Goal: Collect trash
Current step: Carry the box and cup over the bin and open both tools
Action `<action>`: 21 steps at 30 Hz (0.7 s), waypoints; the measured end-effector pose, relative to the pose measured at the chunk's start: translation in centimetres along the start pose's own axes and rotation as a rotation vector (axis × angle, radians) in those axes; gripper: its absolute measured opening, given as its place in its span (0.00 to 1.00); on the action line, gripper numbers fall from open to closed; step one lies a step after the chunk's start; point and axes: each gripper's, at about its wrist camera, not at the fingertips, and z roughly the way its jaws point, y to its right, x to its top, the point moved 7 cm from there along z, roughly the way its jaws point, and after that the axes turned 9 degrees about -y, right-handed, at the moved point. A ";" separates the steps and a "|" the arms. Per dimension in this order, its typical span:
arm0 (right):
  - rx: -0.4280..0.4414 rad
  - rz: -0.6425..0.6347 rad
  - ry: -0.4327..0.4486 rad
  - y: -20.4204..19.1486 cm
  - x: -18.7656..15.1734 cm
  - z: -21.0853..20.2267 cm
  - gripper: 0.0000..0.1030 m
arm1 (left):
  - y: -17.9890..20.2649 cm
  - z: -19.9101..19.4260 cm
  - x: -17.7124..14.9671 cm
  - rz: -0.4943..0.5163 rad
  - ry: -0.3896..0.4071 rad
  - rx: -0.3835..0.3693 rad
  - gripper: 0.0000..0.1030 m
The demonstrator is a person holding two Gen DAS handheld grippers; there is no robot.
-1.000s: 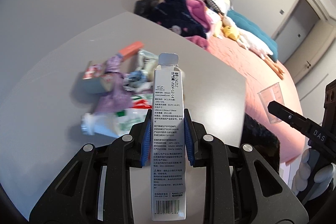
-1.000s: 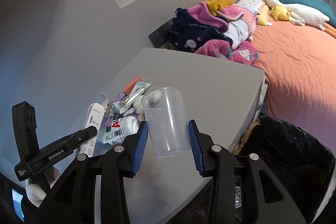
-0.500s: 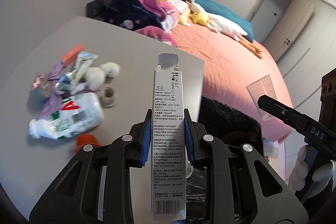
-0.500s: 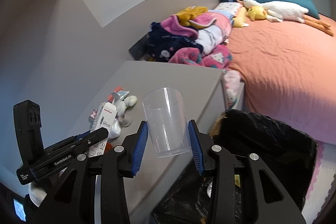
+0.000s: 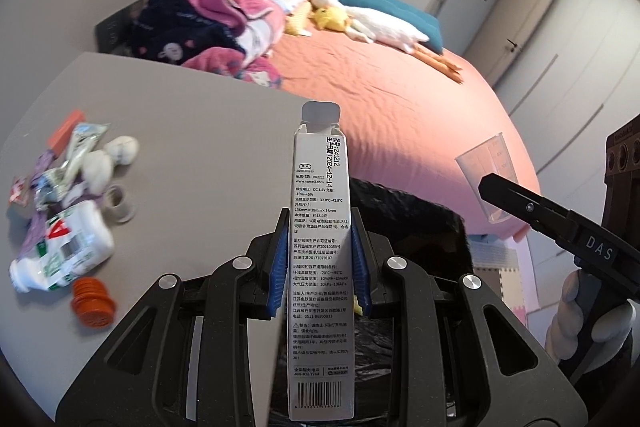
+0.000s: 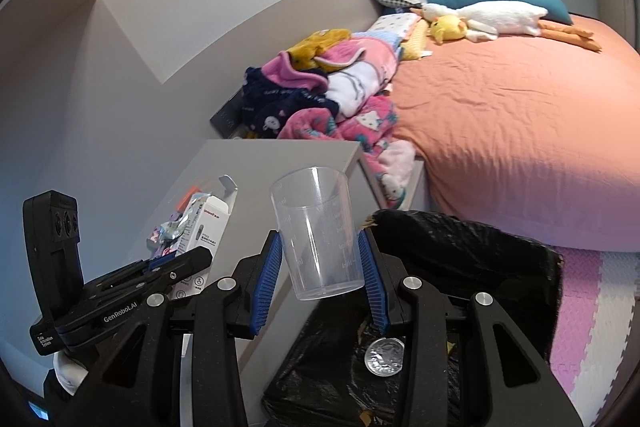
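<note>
Right wrist: clear, ml-marked measuring cup (image 6: 318,233), upright between tool (image 6: 320,273) pads.

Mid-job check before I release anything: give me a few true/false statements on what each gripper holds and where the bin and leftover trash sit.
1. The left gripper is shut on the white carton box. True.
2. The right gripper holds a crushed can. False: it is shut on a clear plastic cup.
3. The black trash bag lies below the cup, beside the bed. True.
4. The grey table holds no more trash. False: a white bottle, an orange cap and wrappers lie there.
5. The cup is full of liquid. False: it looks empty.
</note>
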 end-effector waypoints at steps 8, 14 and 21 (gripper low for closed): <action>-0.038 0.053 0.032 3.2 -0.4 -2.2 0.40 | 4.1 1.6 0.1 0.086 -0.039 -0.057 0.27; -0.063 0.089 0.047 5.0 -0.9 -3.5 0.45 | 6.4 3.1 -0.3 0.126 -0.079 -0.080 0.56; -0.175 0.102 0.144 6.4 -0.6 -5.9 0.75 | 7.5 2.8 -0.2 0.188 -0.027 -0.010 0.94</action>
